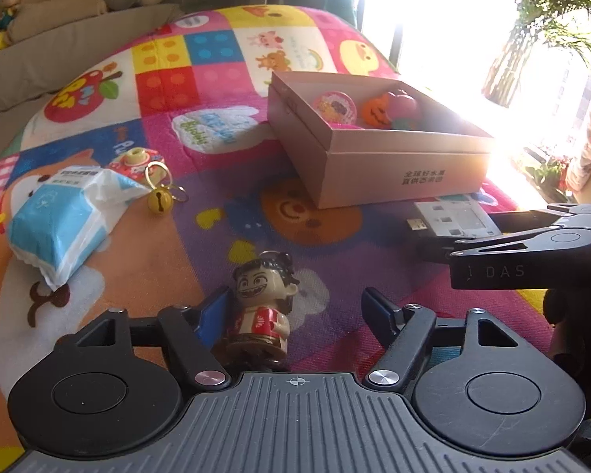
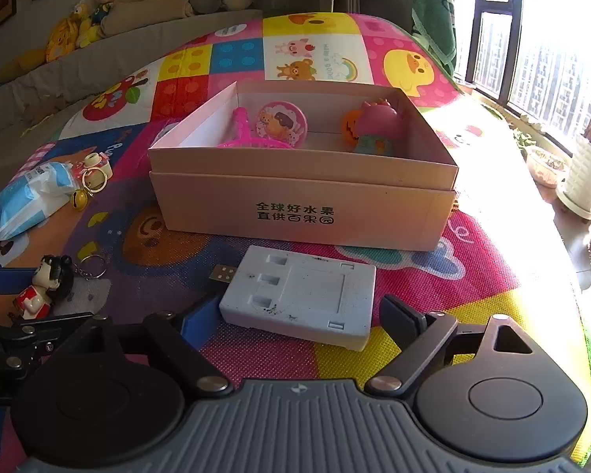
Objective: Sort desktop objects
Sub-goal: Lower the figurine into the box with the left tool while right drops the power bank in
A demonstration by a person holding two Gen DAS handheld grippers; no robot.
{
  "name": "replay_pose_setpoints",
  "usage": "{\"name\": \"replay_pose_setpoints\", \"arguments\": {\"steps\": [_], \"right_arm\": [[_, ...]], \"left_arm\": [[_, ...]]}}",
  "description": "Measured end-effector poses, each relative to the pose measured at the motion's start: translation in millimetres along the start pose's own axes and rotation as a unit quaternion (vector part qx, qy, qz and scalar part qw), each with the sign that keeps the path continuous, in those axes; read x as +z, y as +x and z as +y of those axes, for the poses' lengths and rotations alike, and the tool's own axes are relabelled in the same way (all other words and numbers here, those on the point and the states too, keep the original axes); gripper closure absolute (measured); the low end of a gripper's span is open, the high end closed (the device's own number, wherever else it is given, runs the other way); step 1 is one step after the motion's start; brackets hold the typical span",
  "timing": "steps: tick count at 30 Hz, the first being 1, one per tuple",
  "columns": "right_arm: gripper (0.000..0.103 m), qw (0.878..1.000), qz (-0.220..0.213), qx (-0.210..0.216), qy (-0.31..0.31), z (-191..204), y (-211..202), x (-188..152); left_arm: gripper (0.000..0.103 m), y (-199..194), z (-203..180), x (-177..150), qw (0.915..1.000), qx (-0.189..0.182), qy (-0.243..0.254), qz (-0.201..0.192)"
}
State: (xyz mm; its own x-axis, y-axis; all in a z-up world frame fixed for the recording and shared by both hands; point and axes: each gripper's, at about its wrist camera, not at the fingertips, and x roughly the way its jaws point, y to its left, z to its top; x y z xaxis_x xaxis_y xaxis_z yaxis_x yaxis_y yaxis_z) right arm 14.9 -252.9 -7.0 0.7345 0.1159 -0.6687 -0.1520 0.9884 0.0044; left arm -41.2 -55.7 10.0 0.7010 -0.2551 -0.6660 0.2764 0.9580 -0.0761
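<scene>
A small doll figure keychain (image 1: 262, 307) stands on the colourful mat between the fingers of my open left gripper (image 1: 295, 311), close to the left finger; it also shows in the right wrist view (image 2: 43, 285). My right gripper (image 2: 295, 321) is open around a white plastic charger block (image 2: 301, 293) with a USB plug, which also shows in the left wrist view (image 1: 453, 216). A cardboard box (image 2: 303, 201) holds a pink round toy (image 2: 281, 124), a pumpkin toy (image 2: 352, 124) and a pink figure (image 2: 378, 122).
A blue-white tissue pack (image 1: 59, 220), a gold bell keychain (image 1: 159, 199) and a small round toy (image 1: 136, 159) lie at the mat's left. A sofa with plush toys (image 2: 86, 19) stands behind. Plant pots (image 2: 583, 173) stand by the window at the right.
</scene>
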Motion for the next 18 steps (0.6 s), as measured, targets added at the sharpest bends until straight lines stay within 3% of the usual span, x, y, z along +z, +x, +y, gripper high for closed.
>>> {"name": "replay_pose_setpoints", "arguments": {"steps": [2, 6, 12, 15, 18], "right_arm": [[0.021, 1.0, 0.001, 0.0, -0.003, 2, 1, 2], [0.022, 1.0, 0.001, 0.005, -0.022, 5, -5, 2], [0.022, 0.999, -0.027, 0.033, -0.031, -7, -40, 8], [0.022, 0.995, -0.085, 0.027, -0.032, -18, -72, 30], [0.022, 0.987, -0.154, 0.009, -0.037, -30, -101, 64]], "left_arm": [[0.033, -1, 0, 0, 1.0, 0.007, 0.0, -0.002], [0.061, -6, 1, 0, 0.9999, 0.013, 0.003, -0.011], [0.061, -19, -7, 7, 0.999, 0.002, 0.026, -0.036], [0.061, -28, -11, 31, 0.9972, -0.011, 0.039, -0.063], [0.061, -39, -19, 76, 0.991, -0.016, 0.066, -0.115]]}}
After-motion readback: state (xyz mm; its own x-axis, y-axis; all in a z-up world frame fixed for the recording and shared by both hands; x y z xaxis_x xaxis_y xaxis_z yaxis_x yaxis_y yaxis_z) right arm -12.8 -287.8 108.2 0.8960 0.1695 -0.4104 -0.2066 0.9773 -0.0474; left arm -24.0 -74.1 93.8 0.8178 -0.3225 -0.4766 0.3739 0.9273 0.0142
